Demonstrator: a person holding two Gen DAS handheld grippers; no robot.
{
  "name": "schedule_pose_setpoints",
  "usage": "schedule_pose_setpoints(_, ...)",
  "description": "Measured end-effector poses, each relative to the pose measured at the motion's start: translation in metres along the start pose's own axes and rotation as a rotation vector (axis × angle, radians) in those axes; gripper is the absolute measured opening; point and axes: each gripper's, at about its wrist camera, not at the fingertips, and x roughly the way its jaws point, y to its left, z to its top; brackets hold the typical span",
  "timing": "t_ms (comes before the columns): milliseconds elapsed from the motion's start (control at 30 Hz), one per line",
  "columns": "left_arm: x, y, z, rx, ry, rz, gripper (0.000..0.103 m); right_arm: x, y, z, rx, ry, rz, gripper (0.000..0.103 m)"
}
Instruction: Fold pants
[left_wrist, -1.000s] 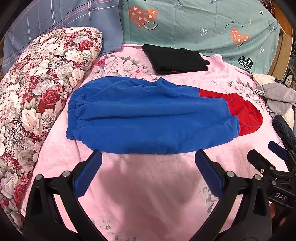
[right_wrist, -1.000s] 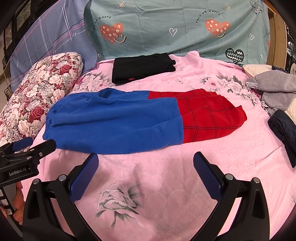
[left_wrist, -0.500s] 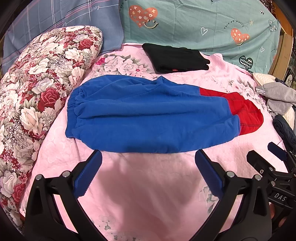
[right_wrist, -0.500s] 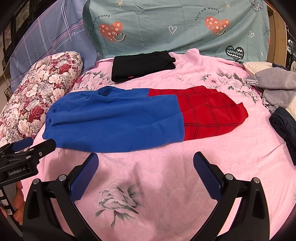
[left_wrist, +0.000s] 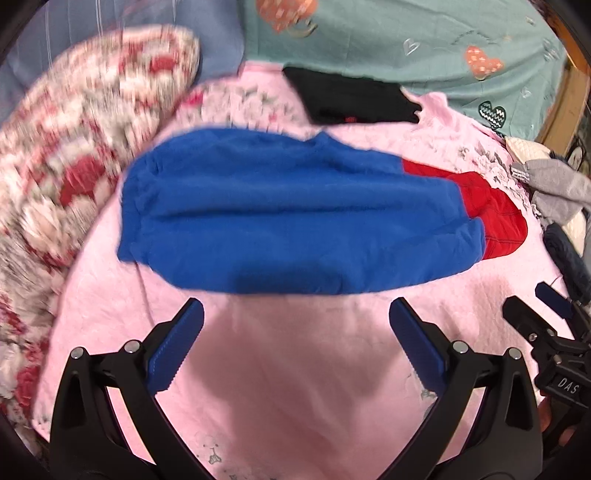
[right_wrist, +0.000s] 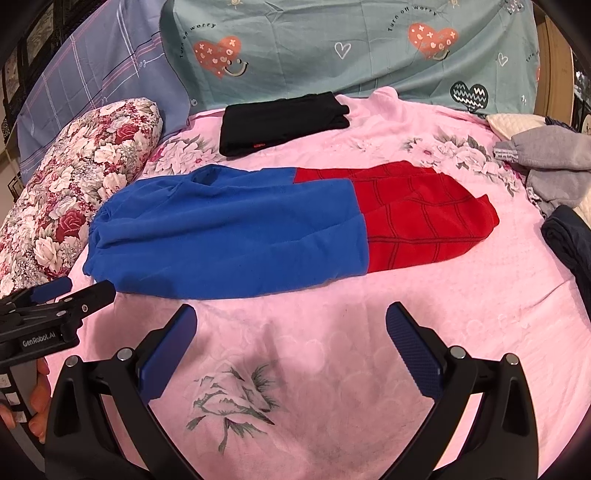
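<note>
Fingers wide apart on left gripper (left_wrist: 295, 325) & right gripper (right_wrist: 291, 328), holding nothing, just short of pants (right_wrist: 258, 229).

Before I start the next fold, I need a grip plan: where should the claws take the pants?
Probably the near long edge of the pants, from the front: left claw at the blue waistband end, right claw at the red cuffs. They lie flat, lengthwise across, both claws open just short of that edge.

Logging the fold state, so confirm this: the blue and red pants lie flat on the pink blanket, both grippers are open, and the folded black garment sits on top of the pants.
One detail is wrong. The folded black garment is not on the blue and red pants; it lies apart, behind them on the pink blanket, as the right wrist view shows. The left gripper and right gripper are open.
</note>
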Motion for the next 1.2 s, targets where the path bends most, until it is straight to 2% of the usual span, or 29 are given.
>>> schedule_pose_setpoints(67,0.012,0.026,0.003,-0.065,0.043,0.008,0.101,0.005,-0.005,0.000,0.013,0.012,-0.018,0.102)
schedule_pose_setpoints(133,0.019,0.056,0.006,-0.126,0.047,0.071,0.101,0.010,-0.011,0.000,0.025,0.013,-0.048,0.102)
schedule_pose_setpoints(200,0.020,0.080,0.009,-0.175,0.036,0.096,0.101,0.015,-0.014,0.000,0.028,0.019,-0.073,0.102)
schedule_pose_setpoints(300,0.019,0.114,0.012,-0.261,0.016,0.046,0.101,0.025,-0.019,0.000,0.038,0.037,-0.077,0.102)
schedule_pose_setpoints(367,0.022,0.132,0.015,-0.309,0.034,0.006,0.101,0.030,-0.022,0.000,0.047,0.046,-0.073,0.102)
schedule_pose_setpoints(433,0.026,0.141,0.019,-0.345,0.054,-0.029,0.101,0.034,-0.028,0.000,0.066,0.053,-0.070,0.102)
schedule_pose_setpoints(600,0.040,0.148,0.029,-0.417,0.102,-0.174,0.101,0.040,-0.039,0.004,0.105,0.062,-0.065,0.102)
schedule_pose_setpoints(700,0.052,0.149,0.032,-0.441,0.127,-0.222,0.101,0.044,-0.043,0.007,0.120,0.067,-0.055,0.102)
schedule_pose_setpoints(833,0.069,0.154,0.030,-0.498,0.174,-0.246,0.100,0.049,-0.044,0.008,0.137,0.083,-0.017,0.102)
schedule_pose_setpoints(1000,0.082,0.161,0.037,-0.548,0.163,-0.216,0.098,0.054,-0.044,0.010,0.145,0.089,0.002,0.102)
schedule_pose_setpoints(1067,0.084,0.163,0.044,-0.552,0.140,-0.174,0.084,0.056,-0.046,0.011,0.157,0.099,0.002,0.102)
schedule_pose_setpoints(1133,0.091,0.163,0.051,-0.553,0.150,-0.180,0.049,0.056,-0.050,0.012,0.170,0.100,0.004,0.102)
schedule_pose_setpoints(1167,0.096,0.163,0.054,-0.568,0.161,-0.201,0.038,0.056,-0.054,0.013,0.181,0.103,-0.002,0.102)
schedule_pose_setpoints(1200,0.100,0.162,0.054,-0.574,0.171,-0.218,0.014,0.056,-0.058,0.013,0.187,0.103,-0.011,0.102)
